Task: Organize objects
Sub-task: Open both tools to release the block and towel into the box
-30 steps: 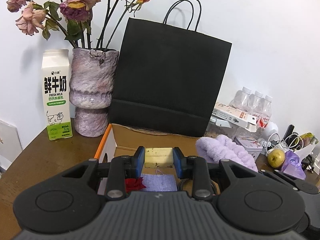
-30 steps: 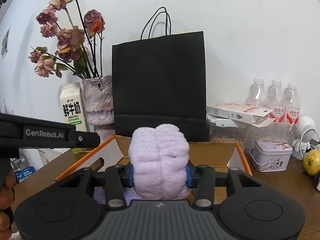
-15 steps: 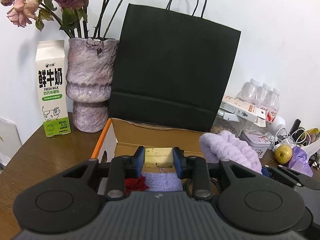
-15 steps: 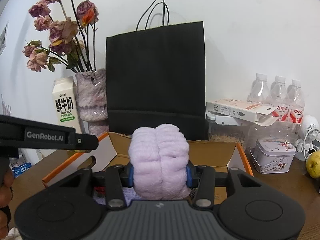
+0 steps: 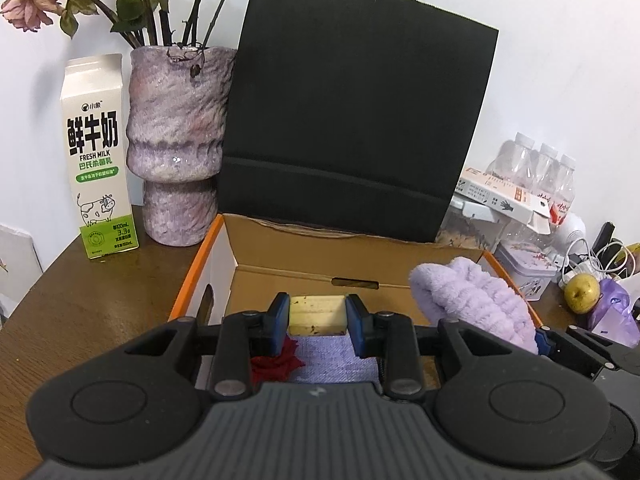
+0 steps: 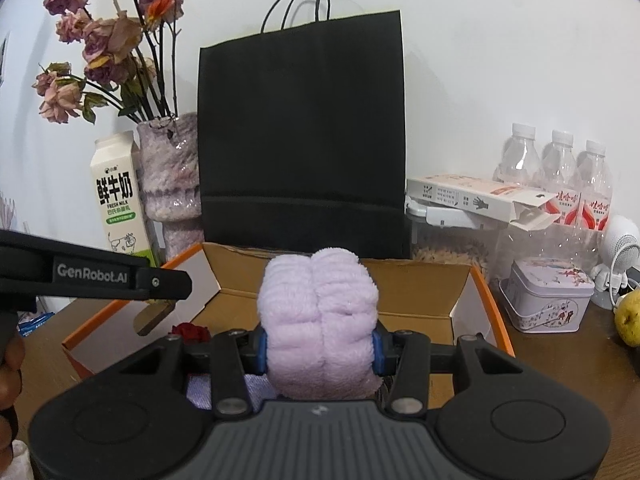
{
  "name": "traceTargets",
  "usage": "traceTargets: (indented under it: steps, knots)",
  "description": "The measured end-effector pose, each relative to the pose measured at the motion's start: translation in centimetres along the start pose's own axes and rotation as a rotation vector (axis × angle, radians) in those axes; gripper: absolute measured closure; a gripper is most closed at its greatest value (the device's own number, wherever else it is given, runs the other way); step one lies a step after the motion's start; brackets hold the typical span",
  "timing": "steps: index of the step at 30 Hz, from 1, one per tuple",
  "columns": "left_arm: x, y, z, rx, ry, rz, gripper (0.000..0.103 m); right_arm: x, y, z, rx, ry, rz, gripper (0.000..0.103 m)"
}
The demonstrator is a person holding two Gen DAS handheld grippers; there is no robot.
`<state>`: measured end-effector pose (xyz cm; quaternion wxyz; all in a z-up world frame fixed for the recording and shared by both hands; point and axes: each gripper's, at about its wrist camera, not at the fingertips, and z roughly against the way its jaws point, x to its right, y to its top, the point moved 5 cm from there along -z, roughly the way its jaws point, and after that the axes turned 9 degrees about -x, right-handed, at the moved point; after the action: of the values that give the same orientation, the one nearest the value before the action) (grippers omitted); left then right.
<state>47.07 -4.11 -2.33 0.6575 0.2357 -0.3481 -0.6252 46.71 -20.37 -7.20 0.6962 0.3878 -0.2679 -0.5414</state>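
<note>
My left gripper [image 5: 318, 320] is shut on a small yellow block [image 5: 317, 314] and holds it over the open cardboard box [image 5: 304, 252] with orange edges. Inside the box lie a purple cloth [image 5: 332, 364] and a red flower [image 5: 276, 366]. My right gripper [image 6: 318, 350] is shut on a fluffy lilac cloth roll [image 6: 318, 320], held above the same box [image 6: 420, 292]; the roll also shows in the left wrist view [image 5: 476, 300]. The left gripper's body [image 6: 100, 276] reaches in from the left in the right wrist view.
A black paper bag [image 5: 352, 128] stands right behind the box. A vase [image 5: 176, 136] of dried roses and a milk carton [image 5: 98, 156] stand at the left. Water bottles [image 6: 556, 168], a white carton [image 6: 480, 200], a tin [image 6: 548, 300] and a pear [image 5: 582, 298] crowd the right.
Both grippers have moved forward and lower over the box, each keeping its hold. The bag, vase and carton look nearer and the flowers have slid up out of view.
</note>
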Motion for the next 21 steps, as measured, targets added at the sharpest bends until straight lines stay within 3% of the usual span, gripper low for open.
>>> traceTargets:
  steps: [7,11,13,18,20,21]
  knots:
    - [0.12,-0.22,-0.33,-0.011,0.009,-0.011,0.07,0.09,-0.32,-0.55,-0.035,-0.006,-0.001,0.057]
    - [0.16,-0.23,-0.2,-0.003,0.015,-0.015,0.048,0.25,-0.54,-0.89,-0.053,-0.013,-0.008,0.052]
    - [0.2,-0.21,-0.15,-0.001,0.018,-0.018,0.043,0.42,-0.66,-1.0,-0.059,-0.019,-0.013,0.046]
    - [0.41,-0.24,0.04,0.01,0.021,-0.026,0.013,0.5,-0.69,-0.92,-0.056,-0.026,-0.015,0.012]
    - [0.53,-0.28,0.23,0.018,0.023,-0.028,0.0,0.49,-0.69,-0.94,-0.059,-0.032,-0.014,0.003]
    - [0.59,-0.29,0.34,0.024,0.024,-0.03,0.0,0.5,-0.69,-0.97,-0.06,-0.035,-0.015,0.0]
